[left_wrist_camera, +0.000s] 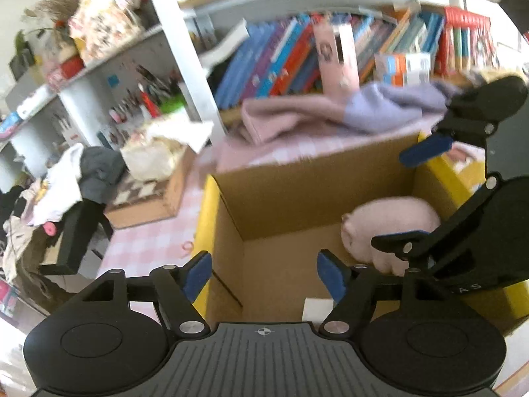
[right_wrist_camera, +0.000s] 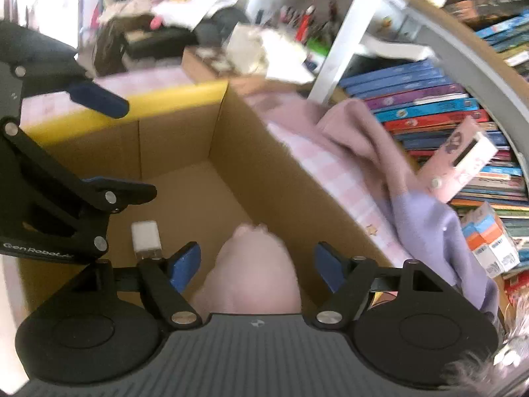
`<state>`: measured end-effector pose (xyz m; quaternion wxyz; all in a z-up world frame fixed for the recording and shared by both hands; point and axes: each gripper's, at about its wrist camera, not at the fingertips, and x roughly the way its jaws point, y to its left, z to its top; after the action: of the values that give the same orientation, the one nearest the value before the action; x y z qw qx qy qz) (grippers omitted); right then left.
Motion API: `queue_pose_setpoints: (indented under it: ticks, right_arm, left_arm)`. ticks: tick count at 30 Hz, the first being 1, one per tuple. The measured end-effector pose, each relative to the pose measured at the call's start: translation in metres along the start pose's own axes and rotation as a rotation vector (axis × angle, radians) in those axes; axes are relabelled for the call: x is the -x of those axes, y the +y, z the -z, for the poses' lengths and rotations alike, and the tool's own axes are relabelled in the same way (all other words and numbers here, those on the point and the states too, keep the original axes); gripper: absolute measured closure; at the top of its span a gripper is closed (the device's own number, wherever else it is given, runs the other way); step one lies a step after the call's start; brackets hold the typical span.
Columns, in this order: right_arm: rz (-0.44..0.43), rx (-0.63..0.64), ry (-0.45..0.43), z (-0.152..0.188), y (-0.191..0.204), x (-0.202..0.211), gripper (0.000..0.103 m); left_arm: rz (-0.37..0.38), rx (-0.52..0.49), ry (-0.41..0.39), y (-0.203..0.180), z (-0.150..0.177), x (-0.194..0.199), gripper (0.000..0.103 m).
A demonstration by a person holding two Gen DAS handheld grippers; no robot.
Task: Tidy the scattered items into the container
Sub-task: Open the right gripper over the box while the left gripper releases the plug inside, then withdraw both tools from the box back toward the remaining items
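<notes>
I'm holding both grippers, left (left_wrist_camera: 264, 273) and right (right_wrist_camera: 257, 264), over the cardboard box (right_wrist_camera: 178, 139), fingers apart, gripping nothing; a blurry pink plush (right_wrist_camera: 254, 271), probably a pig, is lying inside.

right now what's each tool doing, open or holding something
Left tool: open, holding nothing, over the cardboard box.
Right tool: open, pink plush toy lies below it in the box, not gripped.

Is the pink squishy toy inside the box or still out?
Inside. The pink toy lies on the cardboard box's floor, beside a small white block.
</notes>
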<state>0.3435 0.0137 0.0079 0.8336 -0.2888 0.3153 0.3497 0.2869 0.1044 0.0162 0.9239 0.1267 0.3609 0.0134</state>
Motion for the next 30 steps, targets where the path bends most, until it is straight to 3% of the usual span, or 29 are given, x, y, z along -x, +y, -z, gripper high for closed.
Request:
queue_pose_setpoints:
  ticks: [9,20,30]
  right_arm:
    - [0.087,-0.192,-0.18,0.009,-0.007,0.082,0.026]
    - [0.181,-0.395,-0.318,0.06,0.023,0.183,0.026]
    - [0.304,-0.472,-0.342,0.11,0.074,0.234,0.026]
  left_arm:
    - [-0.028,0.073,-0.14,-0.002,0.007,0.077,0.018]
    - [-0.036,0.151,-0.253,-0.006,0.04,0.159,0.012]
    - [-0.037,0.136,-0.234,-0.028,0.088,0.193,0.011]
